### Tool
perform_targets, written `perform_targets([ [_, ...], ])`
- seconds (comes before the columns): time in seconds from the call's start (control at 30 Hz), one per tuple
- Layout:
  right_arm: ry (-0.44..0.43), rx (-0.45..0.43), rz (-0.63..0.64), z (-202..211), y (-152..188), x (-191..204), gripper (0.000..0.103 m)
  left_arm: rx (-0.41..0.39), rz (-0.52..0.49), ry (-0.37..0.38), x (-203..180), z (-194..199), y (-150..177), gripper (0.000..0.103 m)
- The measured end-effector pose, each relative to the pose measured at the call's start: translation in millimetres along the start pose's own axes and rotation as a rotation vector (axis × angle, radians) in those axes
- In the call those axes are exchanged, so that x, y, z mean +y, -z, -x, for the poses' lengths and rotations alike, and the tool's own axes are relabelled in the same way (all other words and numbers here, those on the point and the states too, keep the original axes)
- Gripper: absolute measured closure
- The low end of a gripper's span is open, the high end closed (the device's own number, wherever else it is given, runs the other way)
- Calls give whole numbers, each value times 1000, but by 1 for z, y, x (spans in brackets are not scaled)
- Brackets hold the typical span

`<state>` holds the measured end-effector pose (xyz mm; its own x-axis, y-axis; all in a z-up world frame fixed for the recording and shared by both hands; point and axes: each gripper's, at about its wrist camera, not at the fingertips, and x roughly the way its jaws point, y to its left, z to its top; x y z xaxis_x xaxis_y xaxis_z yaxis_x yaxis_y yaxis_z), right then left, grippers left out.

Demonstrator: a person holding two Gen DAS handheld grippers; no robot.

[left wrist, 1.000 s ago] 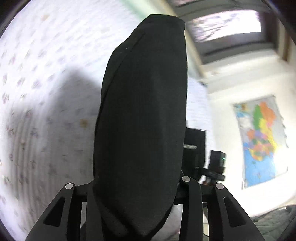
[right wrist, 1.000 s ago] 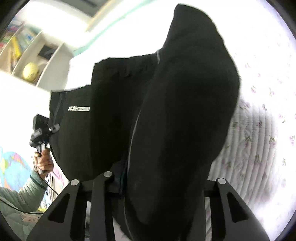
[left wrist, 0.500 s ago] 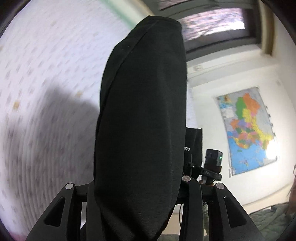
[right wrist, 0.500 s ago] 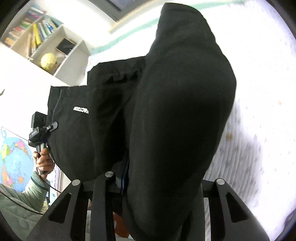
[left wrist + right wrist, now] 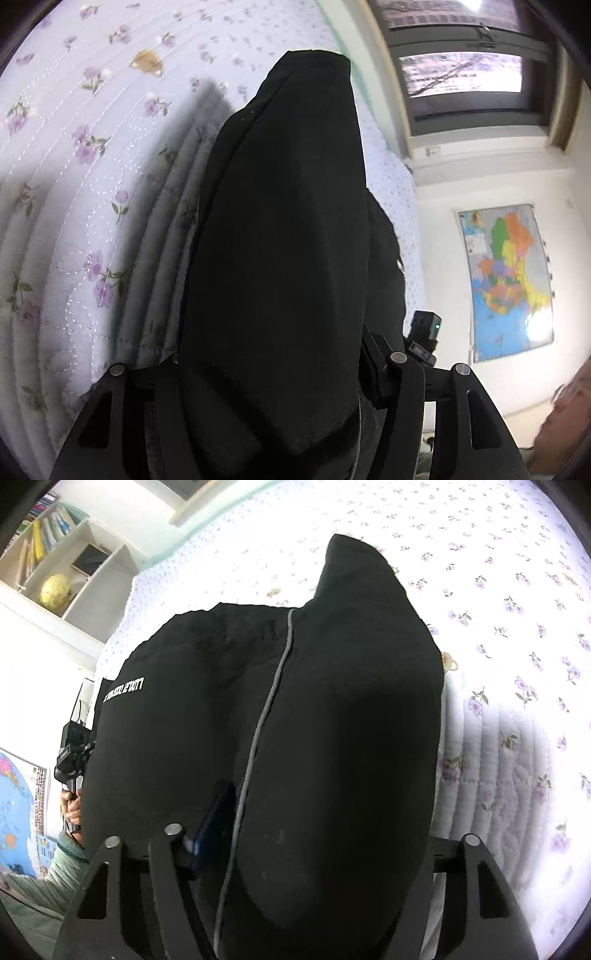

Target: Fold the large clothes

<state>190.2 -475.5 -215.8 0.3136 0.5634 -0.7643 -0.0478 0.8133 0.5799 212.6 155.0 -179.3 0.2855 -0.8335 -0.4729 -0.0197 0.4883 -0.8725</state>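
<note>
A large black garment point(image 5: 280, 258) hangs between my two grippers above a quilted floral bedspread point(image 5: 85, 155). My left gripper point(image 5: 273, 373) is shut on one part of the cloth, which drapes over and hides its fingers. In the right wrist view the same black garment point(image 5: 332, 738), with a grey piping line and a white printed logo, fills the middle. My right gripper point(image 5: 295, 845) is shut on it. The left gripper in the person's hand point(image 5: 72, 760) shows at the far left, holding the other end.
The bedspread point(image 5: 517, 664) spreads under the garment. A window point(image 5: 461, 74) and a wall map point(image 5: 506, 280) are beyond the bed. A white shelf with books and a yellow globe point(image 5: 55, 589) stands at the far left. The person's sleeve point(image 5: 48, 878) is low left.
Both grippers have come down and forward toward the bed with the garment. The bedspread is nearer and sharper, and the cloth now spreads wider in the right wrist view.
</note>
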Motion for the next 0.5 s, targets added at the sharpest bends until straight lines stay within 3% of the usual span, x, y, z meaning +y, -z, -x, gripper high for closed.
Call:
perform_targets([
  [0.13,50,-80,-24,20,2,-6,31,-109,-125,-105,-21,36,16,41],
  [0.27,177,-210,-32,83,31,7,26,-277,-240,-334,-70,103,41,41],
  [0.33,267,-339,14,123,39,28,26,-345,-289,-330,-97,122,53,41],
  [0.4,287,-402,31,144,38,49,26,-375,-328,-328,-131,123,60,40],
  [0.5,339,-365,113,123,15,109,26,-343,-354,-401,-165,87,60,39],
])
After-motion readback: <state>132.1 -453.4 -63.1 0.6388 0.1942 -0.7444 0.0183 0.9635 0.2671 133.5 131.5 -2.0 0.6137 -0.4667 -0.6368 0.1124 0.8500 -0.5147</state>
